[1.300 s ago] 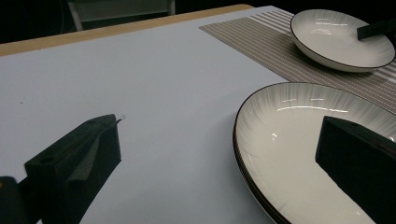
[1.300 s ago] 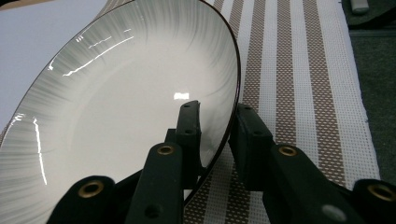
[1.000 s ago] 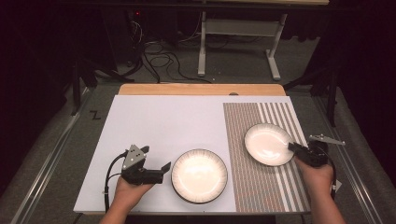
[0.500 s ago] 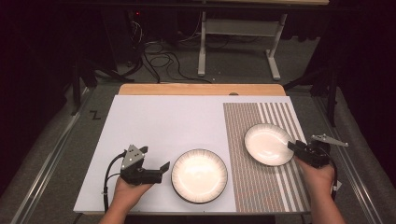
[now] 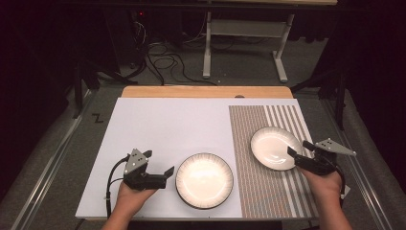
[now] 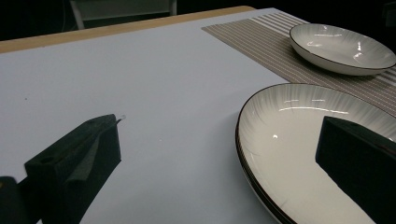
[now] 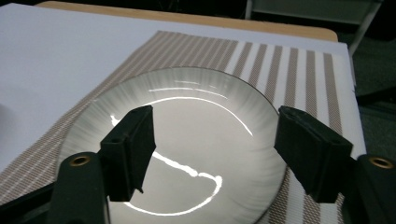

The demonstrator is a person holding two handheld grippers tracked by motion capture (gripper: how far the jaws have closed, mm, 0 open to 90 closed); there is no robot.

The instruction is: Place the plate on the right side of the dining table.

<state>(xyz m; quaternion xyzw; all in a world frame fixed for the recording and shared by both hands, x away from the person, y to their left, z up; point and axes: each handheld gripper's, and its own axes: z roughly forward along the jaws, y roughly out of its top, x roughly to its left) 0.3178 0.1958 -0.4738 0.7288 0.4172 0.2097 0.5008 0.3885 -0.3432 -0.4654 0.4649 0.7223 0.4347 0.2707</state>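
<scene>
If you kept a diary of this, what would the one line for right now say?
left gripper: open, beside large plate | right gripper: open, at small plate rim on striped mat | nothing held

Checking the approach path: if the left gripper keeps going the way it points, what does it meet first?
Probably the near plate: the open left gripper points at its left rim, close by.

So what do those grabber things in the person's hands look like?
Each is black, with two chunky, blocky black jaws. The left gripper has a grey three-cornered plate on top and a black cable looping from its back. The right gripper has the same grey plate. In the right gripper view, brass-coloured rings show near the jaw bases. No sleeves show.
</scene>
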